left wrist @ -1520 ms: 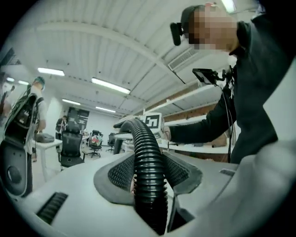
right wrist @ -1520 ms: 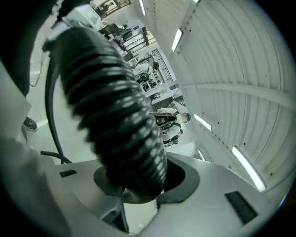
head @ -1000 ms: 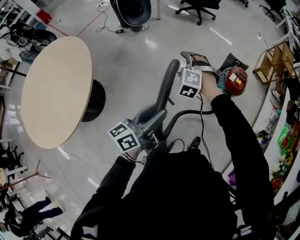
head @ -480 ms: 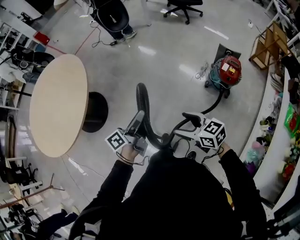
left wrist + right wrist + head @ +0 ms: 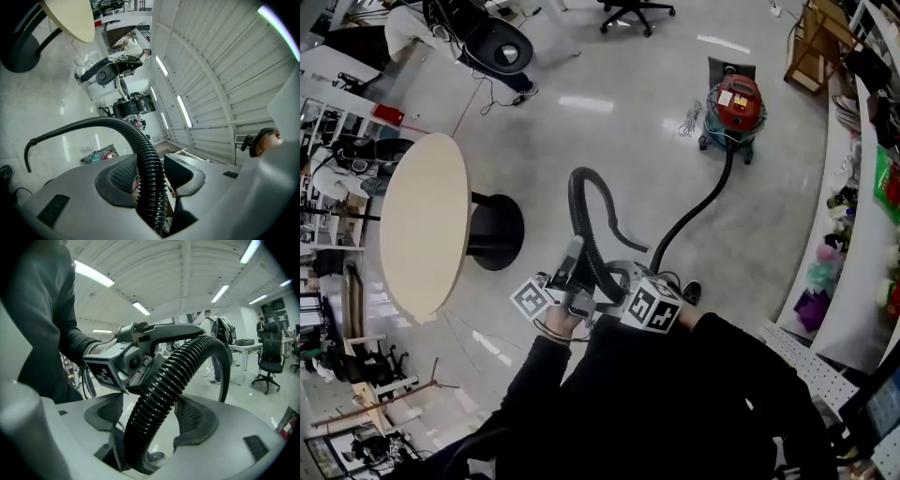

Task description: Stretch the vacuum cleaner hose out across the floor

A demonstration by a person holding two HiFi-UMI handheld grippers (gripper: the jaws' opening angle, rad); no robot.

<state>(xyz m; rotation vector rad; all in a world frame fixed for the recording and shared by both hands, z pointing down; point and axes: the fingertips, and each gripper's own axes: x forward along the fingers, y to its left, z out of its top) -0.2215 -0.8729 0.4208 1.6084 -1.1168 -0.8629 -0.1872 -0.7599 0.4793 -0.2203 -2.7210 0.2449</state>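
A red and teal vacuum cleaner (image 5: 733,108) stands on the floor at the far right. Its black ribbed hose (image 5: 694,211) runs from it across the floor to my hands, then arches up in a loop (image 5: 581,192). My left gripper (image 5: 572,274) is shut on the hose (image 5: 149,183), which passes between its pads. Close beside it, my right gripper (image 5: 623,286) also has the hose (image 5: 161,390) between its jaws, shut on it. In the right gripper view the left gripper (image 5: 140,350) sits just beyond the hose. The left gripper view shows the vacuum cleaner (image 5: 101,156) far off.
A round beige table (image 5: 422,225) on a black pedestal stands to the left. A person on a chair (image 5: 492,42) and an office chair (image 5: 633,11) are at the back. A wooden rack (image 5: 816,47) and a white counter (image 5: 853,234) line the right side.
My right gripper, stretched out along the hose a second ago, has come back beside the left one. The hose now arches in a loop, and the vacuum cleaner lies farther away.
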